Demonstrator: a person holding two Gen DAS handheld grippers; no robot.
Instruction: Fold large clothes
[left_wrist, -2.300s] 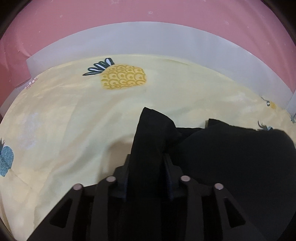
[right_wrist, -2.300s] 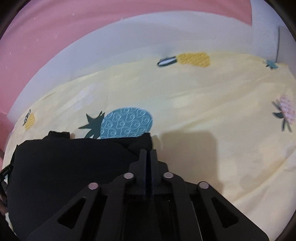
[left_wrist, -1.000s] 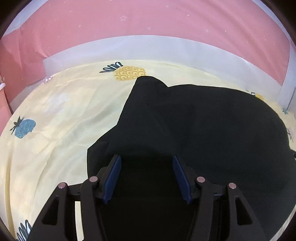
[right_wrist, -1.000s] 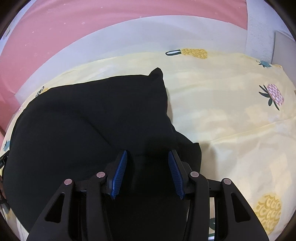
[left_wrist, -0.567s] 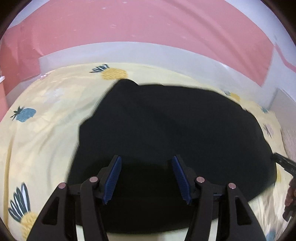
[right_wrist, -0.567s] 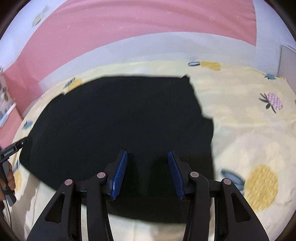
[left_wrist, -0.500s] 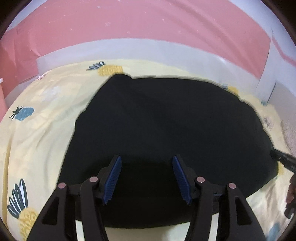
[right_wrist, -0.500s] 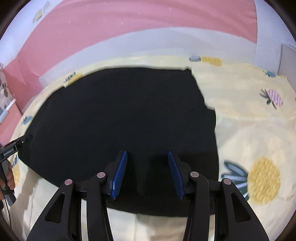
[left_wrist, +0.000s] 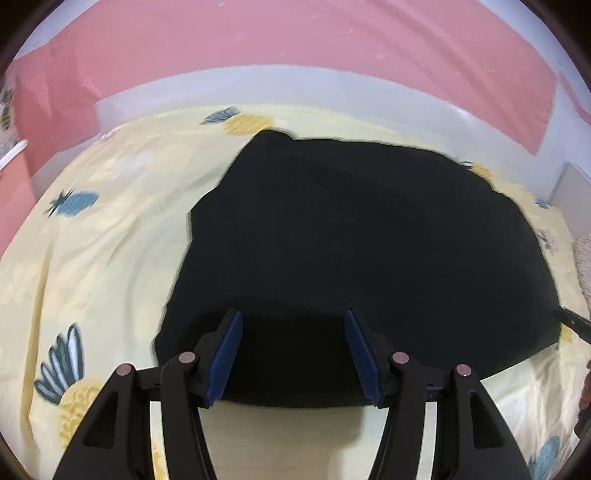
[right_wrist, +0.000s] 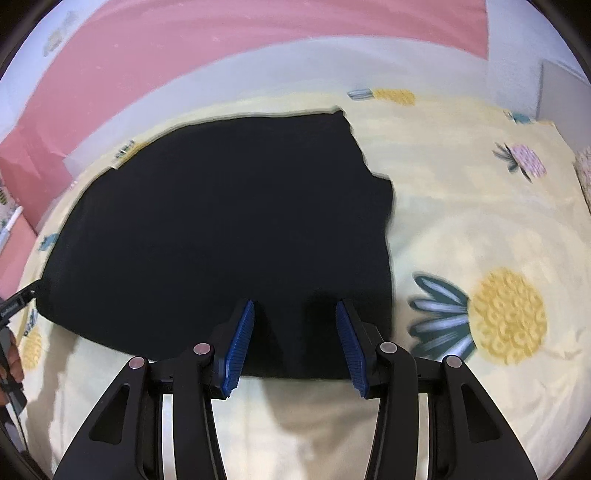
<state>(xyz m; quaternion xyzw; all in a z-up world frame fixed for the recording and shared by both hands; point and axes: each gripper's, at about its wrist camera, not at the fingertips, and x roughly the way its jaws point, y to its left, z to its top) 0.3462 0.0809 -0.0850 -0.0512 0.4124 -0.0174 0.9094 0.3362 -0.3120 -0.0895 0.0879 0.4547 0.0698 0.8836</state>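
Ahead of both spread tongs (left_wrist: 293, 349) (right_wrist: 294, 341), black garment (left_wrist: 369, 236) lies flat.

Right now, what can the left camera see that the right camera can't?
Only the left view shows the blue pineapple printed left of the cloth. Only the right view shows the pink pineapple and the big yellow pineapple on the right. Both show the black cloth lying flat on the yellow sheet, the pink wall, and an open claw.
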